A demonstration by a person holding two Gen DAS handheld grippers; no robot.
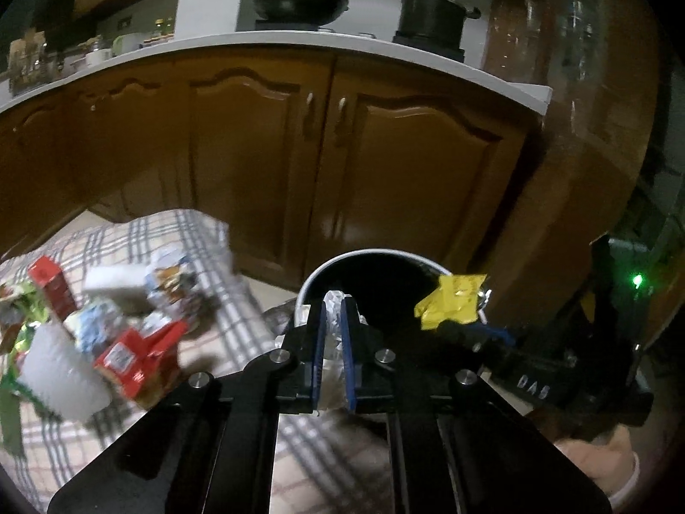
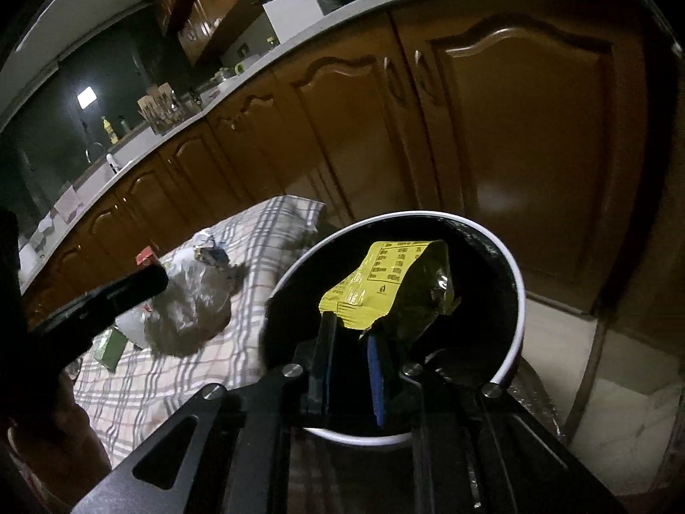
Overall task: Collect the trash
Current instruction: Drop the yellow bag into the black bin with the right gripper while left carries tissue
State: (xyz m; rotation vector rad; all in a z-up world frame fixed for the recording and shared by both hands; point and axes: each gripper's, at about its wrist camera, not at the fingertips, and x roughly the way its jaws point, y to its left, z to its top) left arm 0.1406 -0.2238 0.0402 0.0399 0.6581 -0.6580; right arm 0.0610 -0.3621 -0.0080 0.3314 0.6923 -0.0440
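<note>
1. A pile of trash (image 1: 98, 321) is seen at the far left on a plaid cloth (image 1: 188, 231): red cartons, a white cup, and printed and green wrappers, lying touching one another.
2. Just right of the pile, the left gripper (image 1: 336, 300) is held with its blue-padded fingers (image 1: 317, 342) nearly together, closed on a crumpled silver foil wrapper (image 1: 332, 368), which fills the narrow gap between them.
3. The foil is held at the near left rim of a white-rimmed bin (image 1: 342, 257), whose inside is dark.
4. Further right, a yellow wrapper (image 2: 385, 287) is gripped by its lower edge in the right gripper (image 2: 351, 334), whose jaws are drawn narrowly onto it; the wrapper is held above the bin's (image 2: 520, 300) dark opening.
5. In the left wrist view the same yellow wrapper (image 1: 451, 304) is seen over the bin's right rim, with the right gripper (image 1: 462, 327) beneath it.
6. Behind everything, brown cabinet doors (image 1: 265, 162) are seen under a white countertop (image 1: 299, 40), on which a black wok (image 1: 295, 0) and, to its right, a black pot (image 1: 432, 13) are set.
</note>
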